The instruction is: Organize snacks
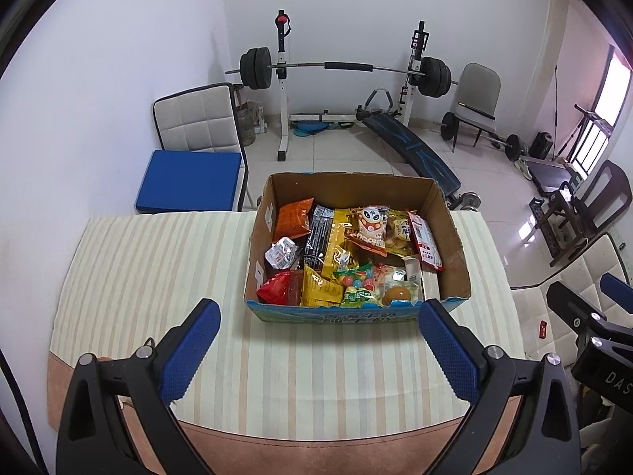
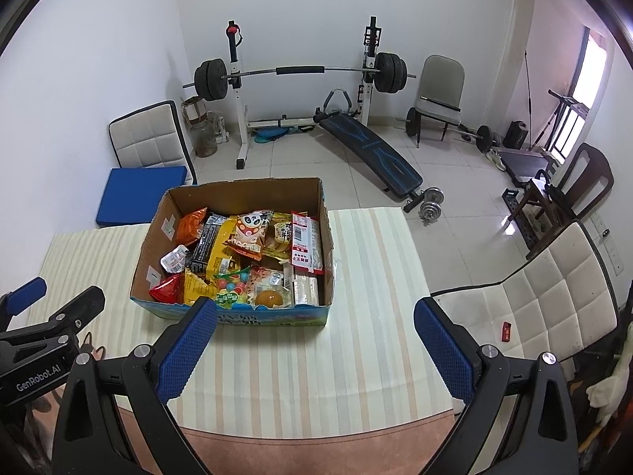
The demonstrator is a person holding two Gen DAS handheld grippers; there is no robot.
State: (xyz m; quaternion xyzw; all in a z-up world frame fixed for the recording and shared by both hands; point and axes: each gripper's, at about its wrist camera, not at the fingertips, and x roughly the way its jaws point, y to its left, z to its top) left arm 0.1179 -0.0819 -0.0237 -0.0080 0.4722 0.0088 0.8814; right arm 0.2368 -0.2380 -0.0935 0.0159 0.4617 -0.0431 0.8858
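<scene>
- The left tongs (image 1: 319, 350) hang over the near part of the desk (image 1: 158, 261), spread wide with nothing between the blue pads; the box sits just past the fingertips.
- The right tongs (image 2: 314, 350) are likewise spread wide and hold nothing, low over the striped cloth, with the left fingertip overlapping the box's near edge in the right wrist view.
- Each tool shows at the edge of the other's view, so the two sit side by side.
- The cardboard box (image 1: 451, 233) stands open-topped on the desk, nearer the far edge, with a blue printed front wall.
- Snacks fill the box in a loose heap: an orange bag (image 1: 293, 219) at the far left, a panda packet (image 1: 371, 229) near the middle, a red packet (image 1: 426, 243) against the right wall.
- Along the near wall lie a red wrapper (image 1: 277, 287), a yellow bag (image 1: 318, 287) and a jelly cup (image 1: 399, 293).
- A silver pack (image 1: 283, 253) lies by the left wall.
- A barbell rack (image 1: 344, 67) stands at the back wall, well apart from the desk.
</scene>
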